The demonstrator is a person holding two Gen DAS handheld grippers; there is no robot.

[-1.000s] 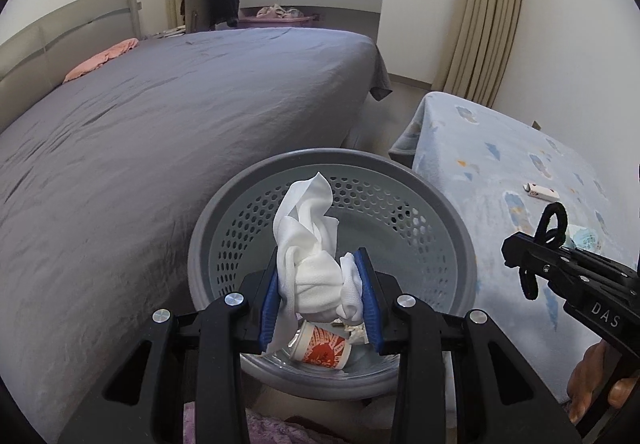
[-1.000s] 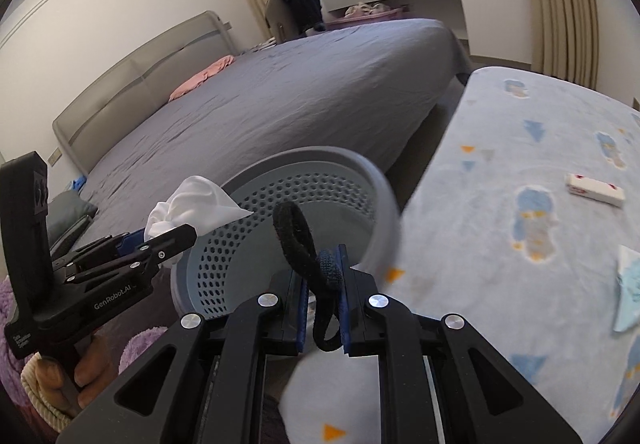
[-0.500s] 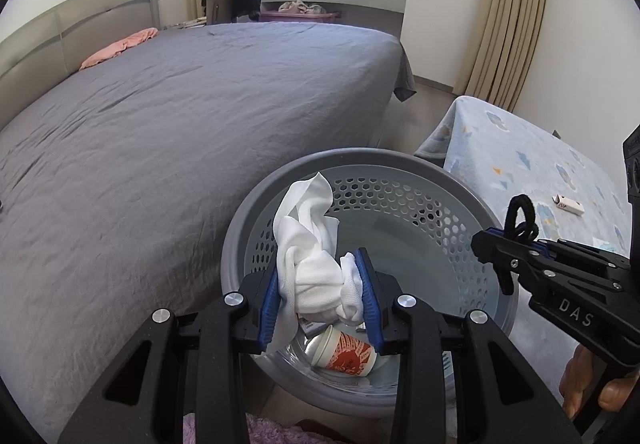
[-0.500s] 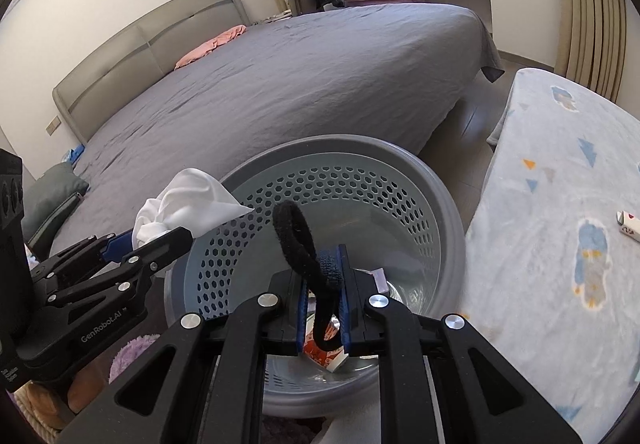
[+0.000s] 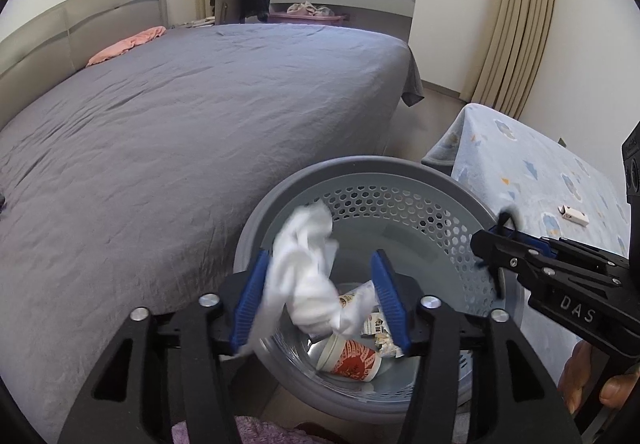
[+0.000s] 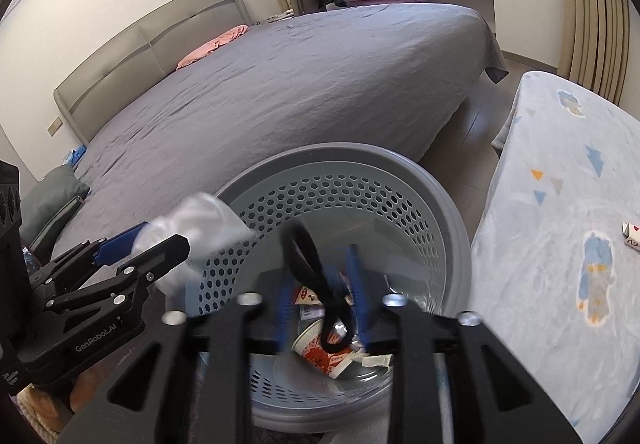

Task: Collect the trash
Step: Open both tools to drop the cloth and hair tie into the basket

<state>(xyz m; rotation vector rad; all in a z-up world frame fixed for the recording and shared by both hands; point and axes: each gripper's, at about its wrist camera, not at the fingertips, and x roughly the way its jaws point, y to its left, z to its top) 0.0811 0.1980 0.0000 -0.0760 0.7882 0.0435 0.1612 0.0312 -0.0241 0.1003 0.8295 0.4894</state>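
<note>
Both tongs, left [image 5: 318, 298] and right [image 6: 322, 302], are spreading over the basket [image 5: 448, 184], blurring white cloth [image 5: 308, 276] and black loop [image 6: 316, 284].

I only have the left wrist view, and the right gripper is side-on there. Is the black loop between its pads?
Observer: Yes. The loop hangs between the right gripper's blue pads. The jaws are opening and no longer seem to pinch it.
Operator: Is it over the basket?
Observer: Yes, right above the cup inside the basket.
Operator: And my cloth?
Observer: The cloth at the left gripper, whose jaws are opening too, shows over the basket's left rim. It is too blurred to tell if it clears it.
</note>
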